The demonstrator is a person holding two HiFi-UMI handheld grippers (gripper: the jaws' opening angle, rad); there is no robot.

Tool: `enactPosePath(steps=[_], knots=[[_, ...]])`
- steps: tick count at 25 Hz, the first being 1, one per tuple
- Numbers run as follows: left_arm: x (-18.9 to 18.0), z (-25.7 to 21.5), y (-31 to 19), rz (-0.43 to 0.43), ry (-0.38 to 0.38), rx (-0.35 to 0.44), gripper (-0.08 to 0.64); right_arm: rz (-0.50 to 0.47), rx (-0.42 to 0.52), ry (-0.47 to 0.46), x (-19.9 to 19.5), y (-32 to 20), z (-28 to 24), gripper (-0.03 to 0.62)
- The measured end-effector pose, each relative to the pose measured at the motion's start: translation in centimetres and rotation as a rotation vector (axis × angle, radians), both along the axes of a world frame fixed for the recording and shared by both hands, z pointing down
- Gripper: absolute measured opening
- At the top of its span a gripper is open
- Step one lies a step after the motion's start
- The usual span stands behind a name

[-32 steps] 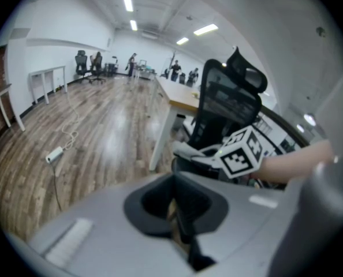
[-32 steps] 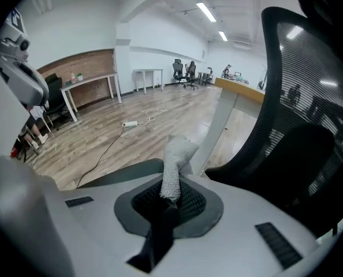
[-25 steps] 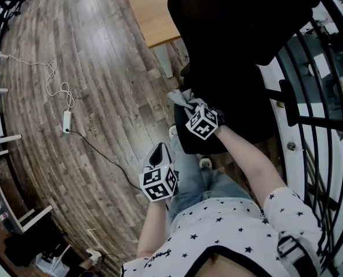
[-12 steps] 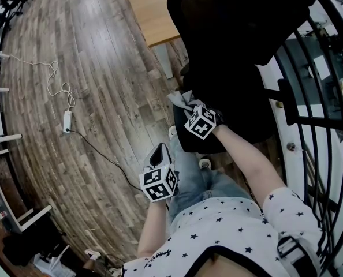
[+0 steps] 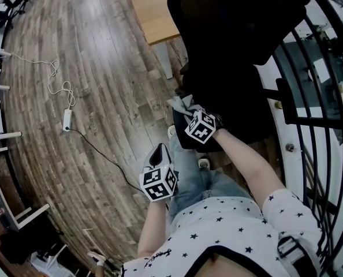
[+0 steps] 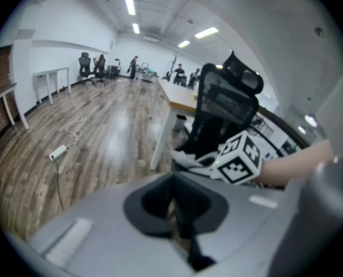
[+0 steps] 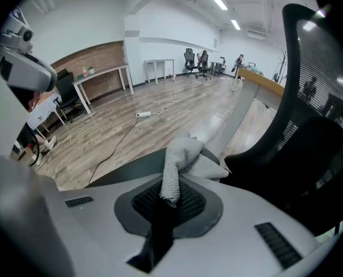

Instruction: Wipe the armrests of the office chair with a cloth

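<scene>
Office chair: black, mesh back, stood beside a pale worktop.
Armrest: dark pad on the chair's near side, lying under the cloth.
Left gripper: jaws together, nothing in them, hung over the wood floor apart from the chair.
Right gripper: clamped on one end of the cloth.
Cloth handling: soft, light, limp; probably bunches, so best pinched at a gathered fold.
Cloth look: grey, terry-like, crumpled, free end draped on the armrest.
</scene>
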State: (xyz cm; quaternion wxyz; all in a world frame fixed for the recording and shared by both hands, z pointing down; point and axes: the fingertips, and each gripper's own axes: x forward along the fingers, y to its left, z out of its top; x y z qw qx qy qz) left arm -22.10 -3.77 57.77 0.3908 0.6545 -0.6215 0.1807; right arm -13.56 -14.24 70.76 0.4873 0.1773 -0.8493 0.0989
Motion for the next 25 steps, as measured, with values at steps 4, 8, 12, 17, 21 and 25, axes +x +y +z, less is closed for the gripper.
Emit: enactPosePath(steps=[4,8,12,17,21,25], knots=[[0.2,-0.1,0.7,-0.004,0.0,0.003,0.006,-0.013,-0.004,0.003,0.2,1.1,0.0,0.031],[0.5,-0.2,1.5,-0.006,-0.001,0.007,0.006,-0.03,-0.012,0.005,0.3,2.5,0.0,0.031],[0.7,-0.4,2.1,-0.009,-0.002,0.012,0.005,-0.039,-0.015,0.007,0.4,3.6,0.0,0.031],[1.1,-0.5,2.9,-0.013,-0.005,0.015,0.006,-0.056,-0.026,0.008,0.7,5.3,0.1,0.031],[1.5,-0.6,3.6,-0.019,-0.006,0.018,0.006,-0.067,-0.029,0.006,0.9,6.6,0.2,0.031],[1.3,-1.1,4.1,-0.023,-0.006,0.022,0.006,-0.076,-0.034,0.006,0.7,7.7,-0.3,0.03]])
